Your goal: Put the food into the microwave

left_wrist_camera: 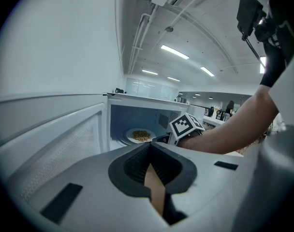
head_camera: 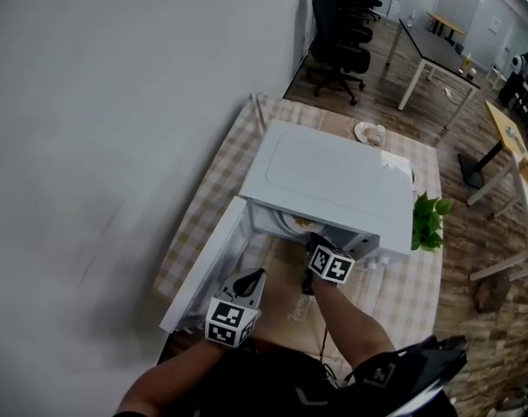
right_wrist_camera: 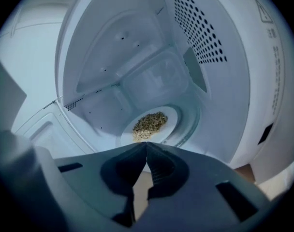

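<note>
Food (right_wrist_camera: 149,122) rests on plate (right_wrist_camera: 172,120) at centre frame inside microwave (right_wrist_camera: 137,57); right gripper (right_wrist_camera: 146,144) and left gripper (left_wrist_camera: 150,145) both clenched (nothing held).

Fisheye edges darken and bend; ceiling strip lights (left_wrist_camera: 175,52) glow bright.

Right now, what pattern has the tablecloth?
The tablecloth is checked, beige and white; clearest in head view.

No lettering is legible anywhere (the sticker (right_wrist_camera: 266,18) on the microwave (right_wrist_camera: 243,110) blurs out).
</note>
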Tool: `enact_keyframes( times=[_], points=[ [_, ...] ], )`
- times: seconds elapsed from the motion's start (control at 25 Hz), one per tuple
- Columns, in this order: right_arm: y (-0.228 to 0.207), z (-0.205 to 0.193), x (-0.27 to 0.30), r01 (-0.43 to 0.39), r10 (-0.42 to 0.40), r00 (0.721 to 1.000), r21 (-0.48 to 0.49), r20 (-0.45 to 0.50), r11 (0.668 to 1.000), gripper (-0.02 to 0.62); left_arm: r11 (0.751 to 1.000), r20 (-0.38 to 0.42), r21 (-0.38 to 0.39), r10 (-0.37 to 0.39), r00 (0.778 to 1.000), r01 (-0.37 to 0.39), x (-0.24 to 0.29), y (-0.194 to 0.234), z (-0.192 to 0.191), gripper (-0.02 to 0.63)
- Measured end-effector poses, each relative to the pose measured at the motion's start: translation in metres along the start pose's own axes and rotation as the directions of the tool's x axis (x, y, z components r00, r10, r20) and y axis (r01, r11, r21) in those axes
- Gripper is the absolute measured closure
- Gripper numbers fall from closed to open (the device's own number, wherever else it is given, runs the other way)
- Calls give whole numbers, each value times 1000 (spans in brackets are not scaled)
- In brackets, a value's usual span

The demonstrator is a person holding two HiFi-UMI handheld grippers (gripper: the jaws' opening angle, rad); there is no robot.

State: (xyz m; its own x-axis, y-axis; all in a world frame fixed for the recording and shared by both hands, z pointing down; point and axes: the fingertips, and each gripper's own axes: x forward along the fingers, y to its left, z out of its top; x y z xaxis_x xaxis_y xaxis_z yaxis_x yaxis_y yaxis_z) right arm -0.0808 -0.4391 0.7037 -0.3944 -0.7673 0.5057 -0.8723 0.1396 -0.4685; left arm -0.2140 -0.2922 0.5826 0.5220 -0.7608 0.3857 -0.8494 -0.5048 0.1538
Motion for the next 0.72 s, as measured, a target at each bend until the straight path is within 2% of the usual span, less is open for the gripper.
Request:
enact_keyframes(
  times=[0.12,0.32,0.52,0.72],
  points=[
    [14,1,-10,-48,48,999,-108,-9,993,586,1000,8,3,4,1000,-4,-3,-2,2,598],
    [35,0,-44,-123,121,992,-271,-25,955,586,999,35,-43,30,999,-29,-7,-5,5,598],
    [47,3,-87,-199,205,979,-357,-23,913,586,997,69,-60,61,996,-57,-14,-20,8,598],
    [59,14,-130,-252,269,963,-368,-5,895,586,996,108,-46,85,991,-81,-25,-38,22,598]
  ],
)
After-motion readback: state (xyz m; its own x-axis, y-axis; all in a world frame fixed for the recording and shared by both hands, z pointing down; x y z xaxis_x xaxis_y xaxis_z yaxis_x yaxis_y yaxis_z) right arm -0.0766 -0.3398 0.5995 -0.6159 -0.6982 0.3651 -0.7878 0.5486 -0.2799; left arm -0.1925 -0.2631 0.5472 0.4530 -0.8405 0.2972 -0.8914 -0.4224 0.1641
